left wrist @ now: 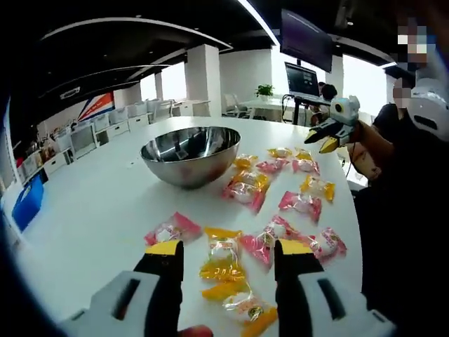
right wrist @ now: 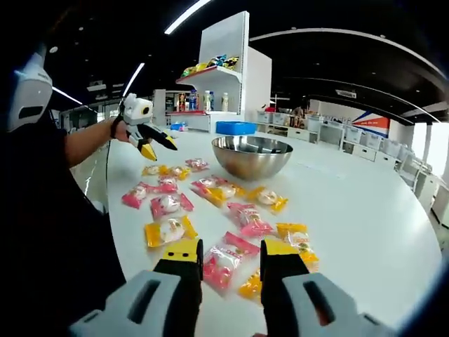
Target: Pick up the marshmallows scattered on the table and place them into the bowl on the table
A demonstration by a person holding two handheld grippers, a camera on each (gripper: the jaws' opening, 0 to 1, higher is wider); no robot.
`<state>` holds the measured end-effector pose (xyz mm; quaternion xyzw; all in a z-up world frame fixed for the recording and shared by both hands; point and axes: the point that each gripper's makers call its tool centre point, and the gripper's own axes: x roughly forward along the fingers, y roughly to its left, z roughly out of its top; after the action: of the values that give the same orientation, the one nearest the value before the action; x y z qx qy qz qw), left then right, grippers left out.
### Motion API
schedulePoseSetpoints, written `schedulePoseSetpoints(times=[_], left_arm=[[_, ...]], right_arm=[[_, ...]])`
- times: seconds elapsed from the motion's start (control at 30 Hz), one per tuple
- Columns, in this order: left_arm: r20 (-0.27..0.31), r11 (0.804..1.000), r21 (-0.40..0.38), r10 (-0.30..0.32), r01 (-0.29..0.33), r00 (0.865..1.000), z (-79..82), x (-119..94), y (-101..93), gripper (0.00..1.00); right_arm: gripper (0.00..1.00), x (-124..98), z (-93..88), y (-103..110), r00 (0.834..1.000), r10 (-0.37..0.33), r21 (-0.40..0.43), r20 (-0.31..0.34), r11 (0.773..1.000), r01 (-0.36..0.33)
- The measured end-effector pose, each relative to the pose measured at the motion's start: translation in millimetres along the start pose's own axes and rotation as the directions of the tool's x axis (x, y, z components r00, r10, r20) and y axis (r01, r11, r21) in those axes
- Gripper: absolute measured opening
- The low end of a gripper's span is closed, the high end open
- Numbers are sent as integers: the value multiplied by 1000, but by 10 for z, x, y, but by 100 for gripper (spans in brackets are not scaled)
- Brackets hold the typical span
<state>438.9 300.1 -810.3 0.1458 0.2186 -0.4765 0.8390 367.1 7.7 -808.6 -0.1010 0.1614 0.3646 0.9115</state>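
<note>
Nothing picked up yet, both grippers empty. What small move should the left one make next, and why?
Probably lower the open left gripper onto the yellow-wrapped marshmallow lying between its jaws and close: that packet is nearest, and the steel bowl sits just beyond it.

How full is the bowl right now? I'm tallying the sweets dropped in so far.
Apparently empty. The bowl stands upright and its visible inside shows only bare metal; the marshmallows all lie on the table.

left tool [left wrist: 222, 254]: jaws apart, empty | right tool [right wrist: 230, 250]: jaws apart, empty, held low
</note>
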Motion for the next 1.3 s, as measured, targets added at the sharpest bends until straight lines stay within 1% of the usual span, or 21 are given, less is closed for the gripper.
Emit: schedulePoseSetpoints(times=[0.13,0.3,0.4,0.5,0.57,0.8,0.83,0.9,1.0,1.17,1.3], left_arm=[[-16,1000,15,26,-26,1000,22,48,140,52],[-24,998,50,32,-31,999,80,97,298,50],[-44,997,65,39,-36,998,71,148,394,48],[-64,996,87,37,-31,997,49,189,448,48],[-73,996,88,38,-32,997,46,218,492,48],[-117,992,124,27,-12,993,-13,332,581,44],[-120,993,122,23,-9,992,-20,346,605,44],[-125,996,88,6,5,992,-37,377,638,43],[-147,995,100,4,11,989,-66,402,679,42],[-142,993,107,-25,40,990,-48,445,672,41],[-160,990,124,-42,62,986,-89,525,691,38]], right_arm=[[32,-10,-19,-14,1000,-5,8,-1,1000,5],[32,-22,-21,0,1000,0,8,-1,1000,0],[32,-32,-28,-15,1000,-4,6,-5,1000,4],[32,-50,-25,-17,1000,-2,5,-7,1000,2],[32,-60,-26,-19,1000,-5,3,-10,1000,5],[32,-64,-33,8,1000,2,3,-16,1000,-2],[32,-60,-36,11,1000,3,4,-17,1000,-3],[32,-56,-33,24,1000,6,4,-17,1000,-6],[32,-55,-24,30,1000,10,8,-12,1000,-10],[32,-62,-18,3,1000,3,29,-2,1000,-2],[32,-63,-52,20,1000,8,24,-14,1000,-8]])
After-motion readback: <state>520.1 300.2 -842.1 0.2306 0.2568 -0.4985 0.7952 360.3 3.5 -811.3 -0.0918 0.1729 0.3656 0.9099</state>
